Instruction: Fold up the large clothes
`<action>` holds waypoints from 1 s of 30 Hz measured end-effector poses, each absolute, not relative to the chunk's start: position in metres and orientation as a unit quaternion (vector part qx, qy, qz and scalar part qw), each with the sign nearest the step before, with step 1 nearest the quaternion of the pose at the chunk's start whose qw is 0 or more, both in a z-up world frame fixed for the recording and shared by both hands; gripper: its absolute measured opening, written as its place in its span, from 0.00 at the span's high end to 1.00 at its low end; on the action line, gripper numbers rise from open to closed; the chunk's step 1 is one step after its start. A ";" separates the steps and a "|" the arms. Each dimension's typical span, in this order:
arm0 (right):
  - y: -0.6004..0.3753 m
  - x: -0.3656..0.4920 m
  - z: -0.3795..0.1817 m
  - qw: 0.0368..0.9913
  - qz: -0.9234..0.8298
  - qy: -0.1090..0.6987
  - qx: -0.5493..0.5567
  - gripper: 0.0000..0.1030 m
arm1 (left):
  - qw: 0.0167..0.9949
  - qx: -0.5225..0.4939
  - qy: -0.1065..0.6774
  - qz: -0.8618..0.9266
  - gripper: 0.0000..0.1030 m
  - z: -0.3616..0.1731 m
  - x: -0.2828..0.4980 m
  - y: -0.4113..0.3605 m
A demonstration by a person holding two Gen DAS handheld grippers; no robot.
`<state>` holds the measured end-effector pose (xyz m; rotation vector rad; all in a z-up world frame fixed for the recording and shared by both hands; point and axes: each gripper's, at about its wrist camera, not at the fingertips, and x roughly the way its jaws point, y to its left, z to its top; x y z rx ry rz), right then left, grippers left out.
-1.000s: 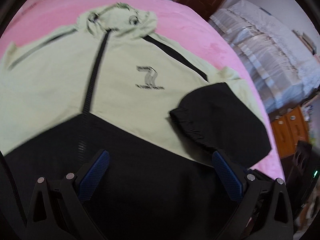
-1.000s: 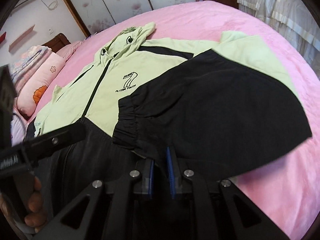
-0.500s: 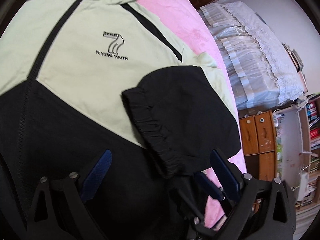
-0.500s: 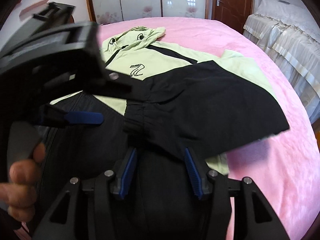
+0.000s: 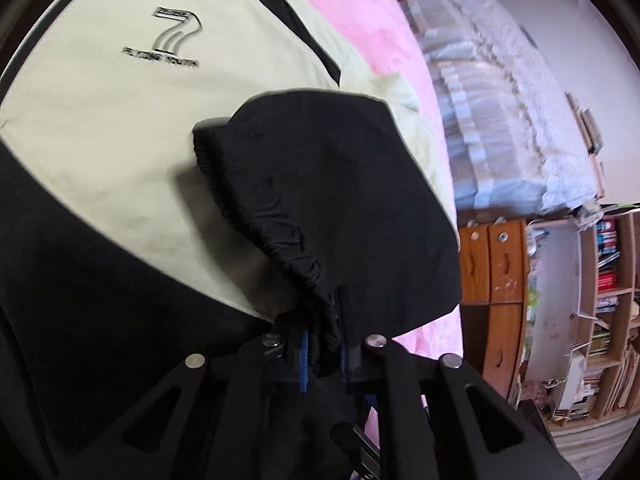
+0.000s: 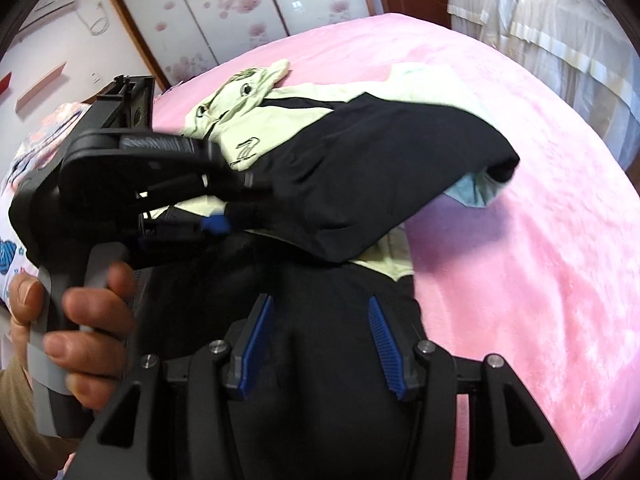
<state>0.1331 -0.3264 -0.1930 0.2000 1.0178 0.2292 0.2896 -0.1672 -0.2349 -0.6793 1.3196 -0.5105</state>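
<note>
A pale green and black hooded jacket lies face up on the pink bed. Its black sleeve is folded over the chest. My left gripper is shut on the sleeve's elastic cuff and holds it lifted off the jacket. In the right wrist view the left gripper shows at left, clamping the raised sleeve. My right gripper is open and empty, above the jacket's black lower part.
A second bed with a white lace cover stands to the right. A wooden cabinet and bookshelves are beyond the bed edge. Pillows and wardrobe doors are at the far side.
My right gripper opened and let go of the sleeve, then opened wider. My left gripper moved right to the cuff and shut on it. The sleeve is now lifted.
</note>
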 end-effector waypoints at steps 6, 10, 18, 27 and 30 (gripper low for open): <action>-0.343 0.141 -0.199 0.858 0.091 0.490 0.122 0.52 | 0.806 -0.158 0.525 -0.223 0.93 -0.147 0.306 -0.189; -0.359 0.156 -0.198 0.860 0.077 0.486 0.137 0.52 | 0.863 -0.085 0.456 -0.198 0.93 -0.074 0.326 -0.185; -0.375 0.214 -0.211 0.858 0.043 0.481 0.174 0.52 | 0.909 -0.017 0.395 -0.133 0.93 0.006 0.358 -0.158; -0.365 0.258 -0.218 0.867 0.036 0.467 0.169 0.57 | 0.925 -0.030 0.373 -0.059 0.93 0.022 0.371 -0.103; -0.356 0.266 -0.220 0.871 0.035 0.468 0.145 0.83 | 0.923 -0.036 0.382 -0.030 0.93 0.006 0.378 -0.076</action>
